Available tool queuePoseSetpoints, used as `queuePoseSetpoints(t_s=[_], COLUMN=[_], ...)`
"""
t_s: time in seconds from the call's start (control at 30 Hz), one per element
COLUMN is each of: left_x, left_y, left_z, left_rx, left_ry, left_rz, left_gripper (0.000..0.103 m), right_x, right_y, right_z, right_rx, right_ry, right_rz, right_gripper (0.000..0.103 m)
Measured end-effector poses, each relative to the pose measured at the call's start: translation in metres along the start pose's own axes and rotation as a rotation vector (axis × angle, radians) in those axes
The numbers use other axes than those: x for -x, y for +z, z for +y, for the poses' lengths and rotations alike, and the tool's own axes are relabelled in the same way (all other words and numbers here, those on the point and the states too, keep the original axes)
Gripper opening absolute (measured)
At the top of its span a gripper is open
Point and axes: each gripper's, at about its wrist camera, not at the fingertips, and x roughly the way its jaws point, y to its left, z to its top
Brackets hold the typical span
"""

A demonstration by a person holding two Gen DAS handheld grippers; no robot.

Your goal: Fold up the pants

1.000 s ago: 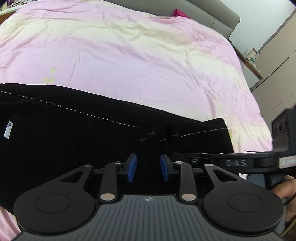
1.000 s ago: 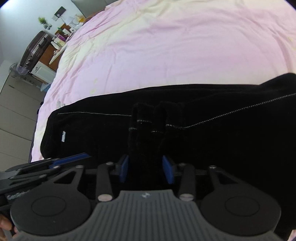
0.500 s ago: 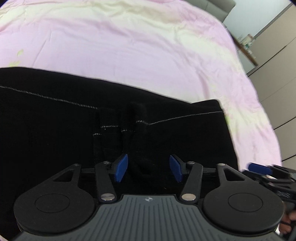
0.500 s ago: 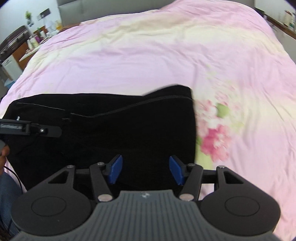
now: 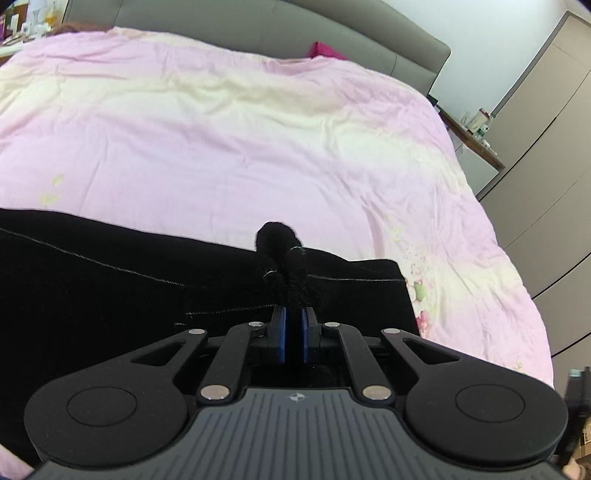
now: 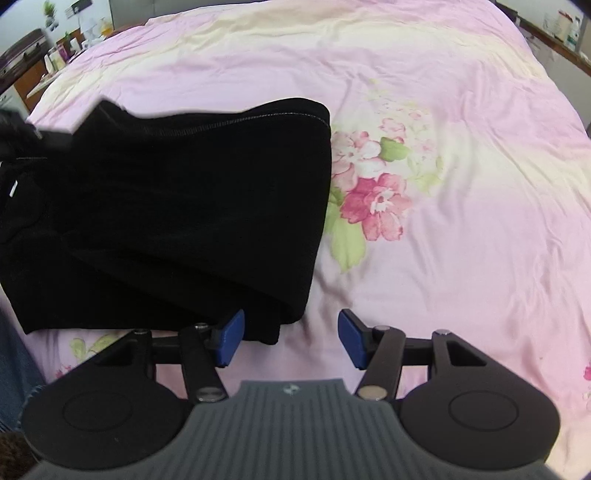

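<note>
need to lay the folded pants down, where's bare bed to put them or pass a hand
Bare pink floral bedsheet lies right of the black folded pants, past the flower print, and beyond them toward the grey headboard. The near-left is crowded: pants, pinching left tool, open right tool.

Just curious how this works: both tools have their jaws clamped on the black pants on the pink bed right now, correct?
Not both. The left gripper is clamped on the pants, but the right wrist view shows the right gripper with jaws apart, holding nothing, over the bed.
</note>
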Motion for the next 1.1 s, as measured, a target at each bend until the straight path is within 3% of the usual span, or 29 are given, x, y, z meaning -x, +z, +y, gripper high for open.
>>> queuePoseSetpoints(t_s=[0.13,0.2,0.3,0.37,0.57,0.67,0.73,0.83,0.9,1.0,1.1], left_x=[-0.013,-0.033,-0.055,-0.064,-0.064,-0.054,-0.042,-0.022,-0.014,-0.019,-0.04], left_y=[-0.004,-0.012,-0.028,-0.032,-0.038,-0.039,-0.038,-0.033,-0.028,-0.019,-0.014], left_z=[0.025,0.039,0.053,0.056,0.046,0.049,0.063,0.081,0.089,0.094,0.097], left_rx=[-0.002,-0.002,0.005,-0.005,-0.158,-0.216,-0.154,0.005,0.076,0.126,0.154], left_ry=[0.055,0.089,0.116,0.133,0.202,0.31,0.24,0.097,0.036,-0.012,-0.009], left_rz=[0.07,0.129,0.185,0.195,0.207,0.22,0.229,0.163,0.108,0.08,0.098], left_gripper=[0.007,0.004,0.003,0.004,0.007,0.011,0.015,0.045,0.068,0.081,0.083], right_x=[-0.008,-0.012,-0.018,-0.02,-0.033,-0.023,-0.014,-0.002,0.004,0.009,0.006], right_y=[0.003,0.004,0.001,-0.005,-0.019,-0.021,-0.018,-0.011,-0.005,0.008,0.018], right_z=[0.007,0.012,0.018,0.022,0.018,0.013,0.007,-0.001,-0.004,-0.007,-0.008], right_rx=[0.049,0.078,0.118,0.149,0.114,0.087,0.059,0.025,0.001,-0.015,-0.018], right_ry=[0.017,0.02,0.001,-0.01,0.023,0.03,0.05,0.087,0.106,0.098,0.069], right_rz=[-0.012,-0.016,0.005,0.024,0.136,0.116,0.111,0.079,0.05,0.01,-0.009], right_gripper=[0.037,0.02,0.004,0.0,0.0,0.0,0.001,0.013,0.033,0.037,0.039])
